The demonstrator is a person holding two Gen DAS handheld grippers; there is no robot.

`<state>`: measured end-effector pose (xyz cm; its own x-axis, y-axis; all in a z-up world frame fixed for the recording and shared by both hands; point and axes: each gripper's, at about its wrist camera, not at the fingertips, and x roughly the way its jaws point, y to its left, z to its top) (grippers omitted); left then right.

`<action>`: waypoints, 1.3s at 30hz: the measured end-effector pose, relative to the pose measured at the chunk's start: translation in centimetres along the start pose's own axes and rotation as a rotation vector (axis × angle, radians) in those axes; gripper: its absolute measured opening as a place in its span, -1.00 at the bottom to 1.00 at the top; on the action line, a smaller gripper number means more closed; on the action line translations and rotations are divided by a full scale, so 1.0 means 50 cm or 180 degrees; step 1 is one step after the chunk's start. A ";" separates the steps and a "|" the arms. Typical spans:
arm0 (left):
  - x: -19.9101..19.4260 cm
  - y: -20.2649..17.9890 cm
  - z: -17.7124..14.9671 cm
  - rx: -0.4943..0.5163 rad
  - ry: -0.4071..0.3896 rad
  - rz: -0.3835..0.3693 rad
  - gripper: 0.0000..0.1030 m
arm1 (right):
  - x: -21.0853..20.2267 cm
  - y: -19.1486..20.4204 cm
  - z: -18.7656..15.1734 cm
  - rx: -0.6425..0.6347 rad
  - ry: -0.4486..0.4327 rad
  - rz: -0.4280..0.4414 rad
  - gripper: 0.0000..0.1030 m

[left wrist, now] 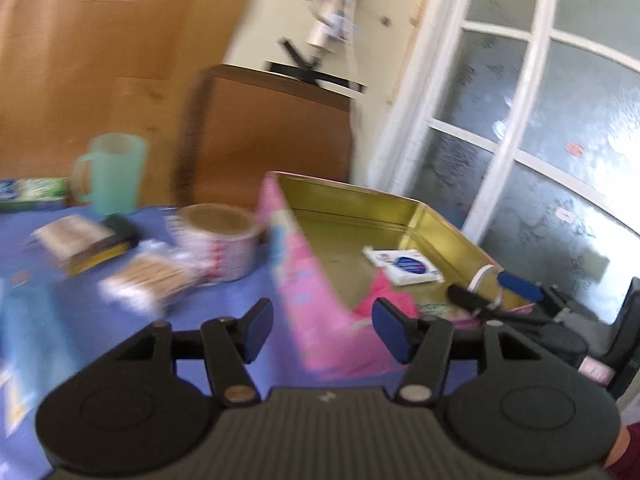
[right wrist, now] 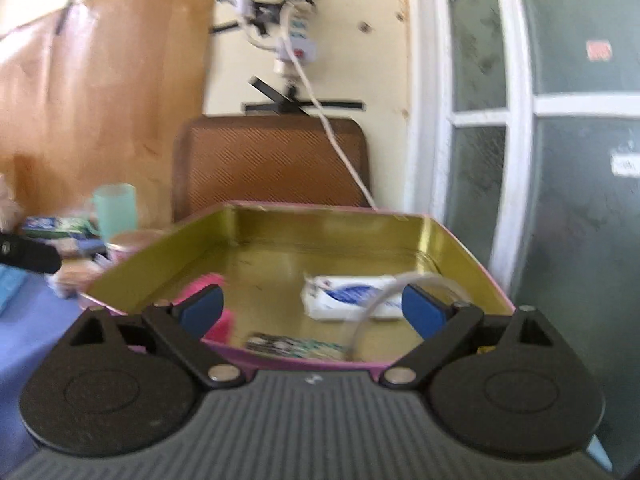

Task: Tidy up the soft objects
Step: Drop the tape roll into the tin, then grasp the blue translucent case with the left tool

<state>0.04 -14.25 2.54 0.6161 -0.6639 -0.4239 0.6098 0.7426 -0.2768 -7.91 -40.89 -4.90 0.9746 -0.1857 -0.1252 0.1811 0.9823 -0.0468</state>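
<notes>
A tin tray with a gold inside and pink outside (left wrist: 352,194) (right wrist: 320,210) stands on the blue tablecloth. In it lie a white packet with a blue oval (left wrist: 404,266) (right wrist: 344,298), a pink soft thing (left wrist: 380,298) (right wrist: 218,280), a patterned packet (right wrist: 292,346) and a clear curved band (right wrist: 370,312). My left gripper (left wrist: 325,330) is open in front of the tin's pink left wall, pads apart, pressing on nothing. My right gripper (right wrist: 314,308) (left wrist: 494,290) stands wide open over the tin's near edge, nothing gripped.
Left of the tin are a teal cup (left wrist: 114,174) (right wrist: 114,208), a round patterned roll (left wrist: 218,236), a pack of small sticks (left wrist: 148,276) and a flat box (left wrist: 80,240). A brown chair back (right wrist: 272,160) stands behind; a white-framed glass door (right wrist: 520,160) is right.
</notes>
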 end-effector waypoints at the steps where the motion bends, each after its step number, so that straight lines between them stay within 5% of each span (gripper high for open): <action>1: -0.019 0.021 -0.007 -0.0036 -0.0023 0.0068 0.09 | -0.004 0.014 0.003 -0.0029 -0.0043 0.0042 0.88; 8: -0.131 0.167 -0.053 -0.0303 -0.0118 0.0724 0.13 | -0.022 0.120 0.031 -0.0062 -0.0241 0.0506 0.88; 13: -0.168 0.245 -0.075 -0.0450 -0.0148 0.1159 0.16 | -0.016 0.215 0.034 -0.0151 -0.0133 0.0936 0.80; 23: -0.191 0.289 -0.100 -0.0739 -0.0338 0.0899 0.22 | 0.021 0.358 0.000 -0.0230 0.0446 0.1539 0.36; 29: -0.211 0.315 -0.112 -0.1044 -0.0528 0.0807 0.36 | 0.036 0.412 -0.026 -0.0288 0.0731 0.1624 0.22; 39: -0.223 0.351 -0.119 -0.1404 -0.0687 0.0892 0.36 | 0.078 0.485 0.001 -0.0428 0.0827 0.1956 0.38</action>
<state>0.91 6.70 -2.70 0.8406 -0.4047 -0.3600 0.1707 0.8287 -0.5331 0.32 -17.77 -6.47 0.8289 0.3893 -0.4017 -0.4296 0.9029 -0.0117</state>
